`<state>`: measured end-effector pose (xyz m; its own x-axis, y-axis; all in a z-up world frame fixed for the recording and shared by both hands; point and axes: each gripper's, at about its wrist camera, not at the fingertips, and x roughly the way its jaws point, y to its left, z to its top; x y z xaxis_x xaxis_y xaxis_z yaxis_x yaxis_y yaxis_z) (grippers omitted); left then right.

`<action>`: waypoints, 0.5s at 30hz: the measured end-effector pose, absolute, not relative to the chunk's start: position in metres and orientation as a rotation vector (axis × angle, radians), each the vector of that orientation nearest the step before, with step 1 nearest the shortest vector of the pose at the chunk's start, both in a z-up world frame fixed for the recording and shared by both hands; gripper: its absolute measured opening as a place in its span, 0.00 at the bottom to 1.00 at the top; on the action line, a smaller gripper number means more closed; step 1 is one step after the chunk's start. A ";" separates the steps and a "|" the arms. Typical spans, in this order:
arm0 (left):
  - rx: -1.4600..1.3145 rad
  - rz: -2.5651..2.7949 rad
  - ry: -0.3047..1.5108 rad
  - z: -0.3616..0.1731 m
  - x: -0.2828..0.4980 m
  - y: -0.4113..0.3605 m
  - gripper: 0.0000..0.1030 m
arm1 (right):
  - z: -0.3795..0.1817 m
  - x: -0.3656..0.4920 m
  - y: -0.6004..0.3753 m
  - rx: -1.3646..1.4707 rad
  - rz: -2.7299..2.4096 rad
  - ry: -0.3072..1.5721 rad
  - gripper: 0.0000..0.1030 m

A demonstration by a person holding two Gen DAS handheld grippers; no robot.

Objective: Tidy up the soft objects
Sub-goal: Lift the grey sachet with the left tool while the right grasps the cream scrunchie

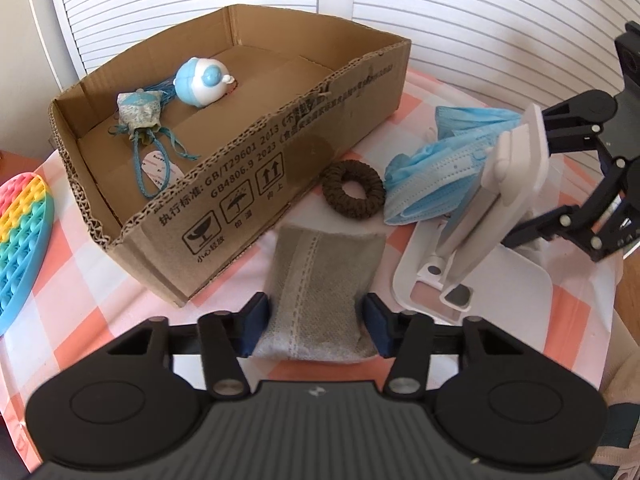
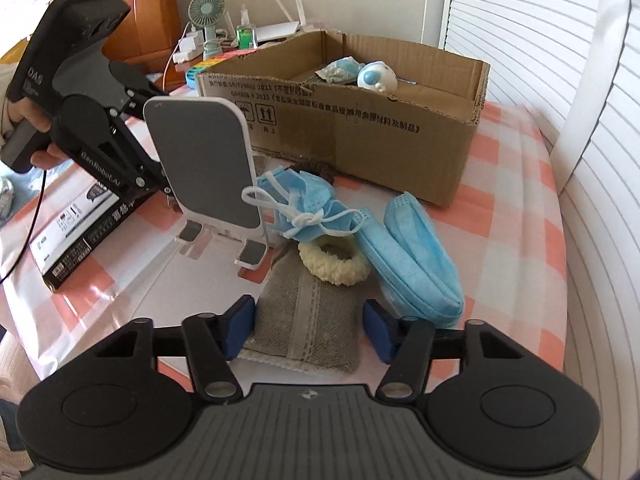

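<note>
A grey fabric pouch (image 1: 316, 292) lies between the open blue-padded fingers of my left gripper (image 1: 316, 324), which straddle it. A second grey pouch (image 2: 308, 324) lies between the open fingers of my right gripper (image 2: 310, 328). Neither gripper visibly squeezes its pouch. A brown hair scrunchie (image 1: 354, 190), blue face masks (image 1: 436, 184) and a cream scrunchie (image 2: 334, 262) lie on the checked cloth. The cardboard box (image 1: 248, 168) holds a blue-white soft toy (image 1: 202, 80) and a small sachet (image 1: 140, 108).
A white phone stand (image 2: 208, 160) stands between the two grippers. A rainbow pop-it mat (image 1: 20, 248) lies left of the box. A black carton (image 2: 76, 236) lies at the table's left. A desk with a fan (image 2: 206, 12) is behind.
</note>
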<state>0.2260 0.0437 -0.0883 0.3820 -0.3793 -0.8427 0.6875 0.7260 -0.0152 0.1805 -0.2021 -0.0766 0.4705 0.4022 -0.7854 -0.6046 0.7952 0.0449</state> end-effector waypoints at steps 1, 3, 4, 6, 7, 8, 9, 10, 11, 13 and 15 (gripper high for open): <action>0.371 -0.700 0.957 -0.088 0.225 0.043 0.44 | -0.077 0.180 -0.202 -0.245 0.629 0.887 0.50; 0.372 -0.702 0.958 -0.087 0.223 0.044 0.41 | -0.075 0.179 -0.202 -0.253 0.625 0.890 0.47; 0.371 -0.701 0.959 -0.086 0.222 0.044 0.41 | -0.075 0.177 -0.202 -0.263 0.620 0.886 0.46; 0.372 -0.703 0.962 -0.085 0.220 0.045 0.39 | -0.073 0.174 -0.201 -0.277 0.612 0.886 0.44; 0.372 -0.705 0.964 -0.085 0.218 0.046 0.39 | -0.072 0.173 -0.202 -0.282 0.608 0.887 0.44; 0.374 -0.708 0.968 -0.084 0.217 0.047 0.39 | -0.071 0.170 -0.202 -0.288 0.604 0.888 0.44; 0.378 -0.710 0.969 -0.084 0.215 0.047 0.39 | -0.070 0.168 -0.203 -0.294 0.601 0.891 0.44; 0.383 -0.710 0.968 -0.084 0.213 0.048 0.39 | -0.070 0.166 -0.205 -0.300 0.598 0.894 0.44; 0.387 -0.708 0.967 -0.084 0.212 0.048 0.39 | -0.069 0.164 -0.207 -0.306 0.592 0.896 0.44; 0.390 -0.695 0.965 -0.084 0.211 0.049 0.43 | -0.067 0.159 -0.211 -0.319 0.584 0.901 0.45; 0.394 -0.690 0.961 -0.085 0.210 0.047 0.48 | -0.066 0.156 -0.214 -0.323 0.571 0.903 0.48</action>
<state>0.2103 0.0475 -0.0849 0.3859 -0.3584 -0.8501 0.6908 0.7230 0.0088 0.1559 -0.2143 -0.0655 0.4858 0.3281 -0.8102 -0.5911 0.8061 -0.0280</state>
